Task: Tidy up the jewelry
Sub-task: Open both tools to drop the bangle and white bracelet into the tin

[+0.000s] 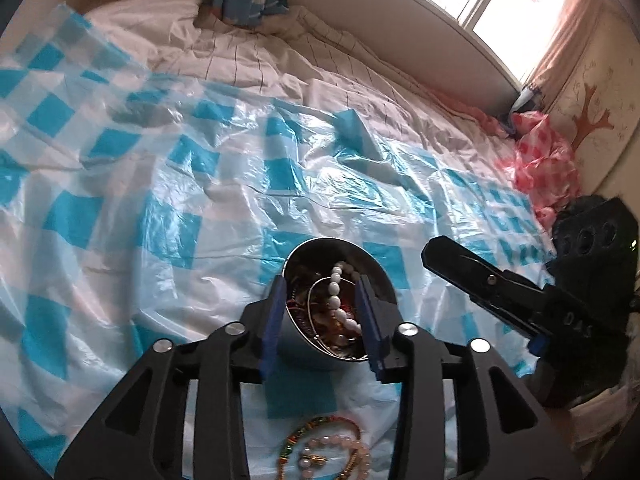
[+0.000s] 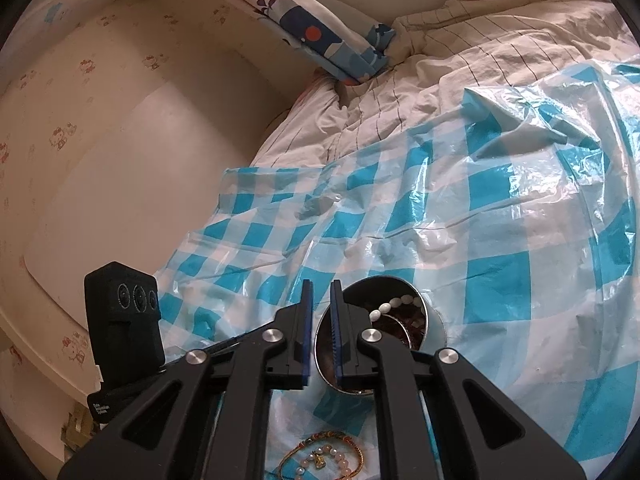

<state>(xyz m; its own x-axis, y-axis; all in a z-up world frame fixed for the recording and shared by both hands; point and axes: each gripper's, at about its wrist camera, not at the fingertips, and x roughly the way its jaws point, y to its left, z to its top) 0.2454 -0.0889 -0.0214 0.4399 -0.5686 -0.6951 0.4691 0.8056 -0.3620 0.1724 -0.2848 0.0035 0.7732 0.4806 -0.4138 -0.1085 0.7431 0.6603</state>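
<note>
A round metal tin (image 1: 376,272) full of jewelry, with a white bead strand (image 1: 335,284) on top, is tilted between the blue pads of my left gripper (image 1: 322,284), which is shut on its sides. The tin also shows in the right wrist view (image 2: 434,324), just right of my right gripper (image 2: 322,286). The right gripper's jaws stand a narrow gap apart with nothing between them; it appears from the side in the left wrist view (image 1: 440,256). Loose bead bracelets (image 1: 332,446) lie on the sheet below the tin, also seen in the right wrist view (image 2: 320,458).
A blue-and-white checked plastic sheet (image 1: 160,208) covers the bed. A patterned pillow (image 2: 332,40) leans at the headboard. A crumpled pink checked bag (image 1: 544,168) lies at the far right by the wall. A window (image 1: 508,8) is behind.
</note>
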